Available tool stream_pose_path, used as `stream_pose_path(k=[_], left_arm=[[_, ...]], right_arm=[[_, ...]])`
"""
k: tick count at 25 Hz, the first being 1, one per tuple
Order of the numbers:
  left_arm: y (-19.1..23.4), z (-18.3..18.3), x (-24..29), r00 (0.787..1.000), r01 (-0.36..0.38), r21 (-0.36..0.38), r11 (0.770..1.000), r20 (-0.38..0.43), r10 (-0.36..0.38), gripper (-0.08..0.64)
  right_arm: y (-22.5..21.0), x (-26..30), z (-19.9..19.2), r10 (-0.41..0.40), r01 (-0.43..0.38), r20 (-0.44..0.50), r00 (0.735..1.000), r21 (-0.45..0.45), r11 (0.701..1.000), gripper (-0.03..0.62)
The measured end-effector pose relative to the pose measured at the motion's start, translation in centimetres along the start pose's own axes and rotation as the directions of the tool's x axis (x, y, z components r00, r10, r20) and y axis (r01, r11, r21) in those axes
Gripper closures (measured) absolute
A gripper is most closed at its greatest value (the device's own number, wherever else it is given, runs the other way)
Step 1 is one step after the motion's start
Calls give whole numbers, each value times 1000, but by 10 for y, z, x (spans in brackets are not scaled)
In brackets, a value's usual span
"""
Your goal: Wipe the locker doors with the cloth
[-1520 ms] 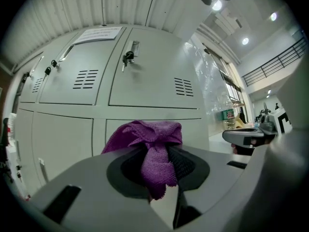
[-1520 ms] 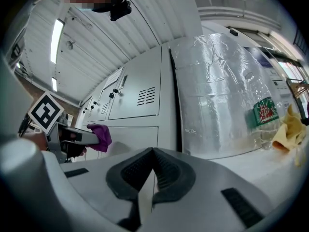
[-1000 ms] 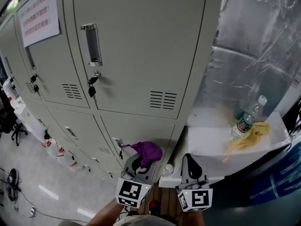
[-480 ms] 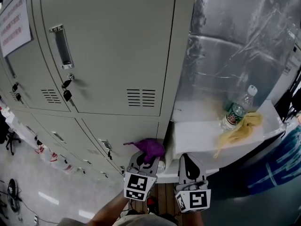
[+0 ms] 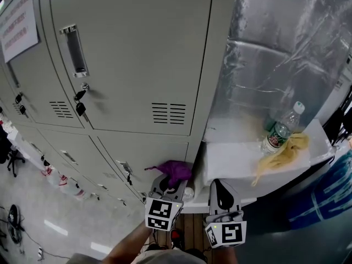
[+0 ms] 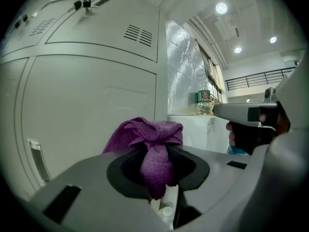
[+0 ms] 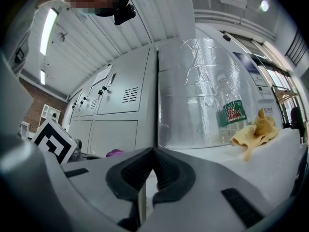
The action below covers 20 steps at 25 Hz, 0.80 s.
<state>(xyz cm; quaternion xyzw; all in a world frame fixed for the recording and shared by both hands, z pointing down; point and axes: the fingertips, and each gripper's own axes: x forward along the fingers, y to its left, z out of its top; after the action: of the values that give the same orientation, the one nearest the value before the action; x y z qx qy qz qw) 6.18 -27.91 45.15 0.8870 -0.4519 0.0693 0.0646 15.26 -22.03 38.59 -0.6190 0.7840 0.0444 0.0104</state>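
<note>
1. Grey plastic, two grippers, each with one black-and-white marker cube. The left gripper (image 5: 168, 187) and right gripper (image 5: 221, 194) sit side by side at the bottom of the head view, near each other but not touching.
2. Left gripper (image 6: 157, 174): jaws clamped on one purple cloth (image 6: 150, 144). Right gripper (image 7: 151, 170): jaws pressed together, nothing between them.
3. The purple cloth (image 5: 175, 171) is a single bunched piece of fuzzy microfibre. A pinched tail runs down into the jaws and the loose bulk puffs out above them. It hangs just in front of the lower locker door (image 5: 157, 153); contact cannot be told.
4. One white shelf (image 5: 234, 161) stands just right of the lockers, ahead of the right gripper.
5. On the shelf are one clear plastic bottle (image 5: 279, 132), upright with a green label and white cap, and one crumpled yellow rag (image 5: 285, 154) touching its base.
6. The nearest locker column shows two pale grey doors. The upper locker door (image 5: 137, 48) has one recessed handle (image 5: 74, 51), one key bunch (image 5: 81, 100) hanging below it, and one vent grille.
7. More doors run off to the left, and one carries a paper notice (image 5: 19, 18).
8. One crinkled silver foil panel (image 5: 275, 54) stands behind the shelf.
</note>
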Motion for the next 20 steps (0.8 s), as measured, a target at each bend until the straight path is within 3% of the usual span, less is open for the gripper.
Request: stream_pose_path(k=[11, 20], left_arm=[[44, -7, -22, 996, -92, 1, 996, -4, 92, 443], [92, -17, -48, 978, -208, -16, 978, -15, 208, 442]], right_arm=[[12, 8, -1, 40, -40, 1, 999, 5, 999, 577], [24, 17, -2, 80, -80, 5, 997, 9, 997, 577]])
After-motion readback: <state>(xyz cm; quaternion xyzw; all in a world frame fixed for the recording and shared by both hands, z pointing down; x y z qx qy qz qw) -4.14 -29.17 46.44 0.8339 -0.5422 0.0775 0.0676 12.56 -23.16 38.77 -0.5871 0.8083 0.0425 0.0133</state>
